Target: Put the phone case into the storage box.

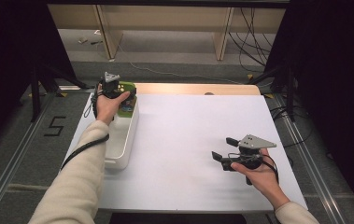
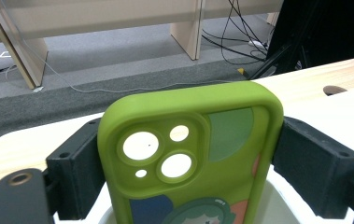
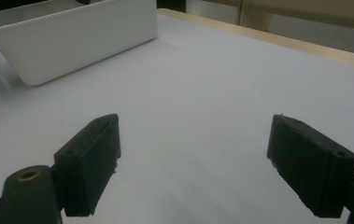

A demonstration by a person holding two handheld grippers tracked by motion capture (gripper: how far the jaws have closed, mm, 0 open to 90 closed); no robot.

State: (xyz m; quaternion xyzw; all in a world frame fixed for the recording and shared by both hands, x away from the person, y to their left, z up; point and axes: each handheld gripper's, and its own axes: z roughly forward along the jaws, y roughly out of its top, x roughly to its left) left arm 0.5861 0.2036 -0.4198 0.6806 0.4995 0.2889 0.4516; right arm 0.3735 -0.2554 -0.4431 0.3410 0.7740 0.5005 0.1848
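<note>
Lab: floor cables [image 1: 254,32], aluminium rails [image 1: 312,161]

Phone case [image 2: 188,154] looking like soft matt plastic or silicone, green, smooth, printed colour patches on back. Left tool [image 2: 188,186] jaws showing matt black plastic, slightly grainy; brass-looking insert sitting in arm. Right tool [image 3: 193,163] jaws looking same matt black. Bin [image 3: 72,42] appearing smooth white plastic, faint sheen. Desk [image 1: 188,140] wearing smooth matt white cover, light wood showing along far edge.
</note>
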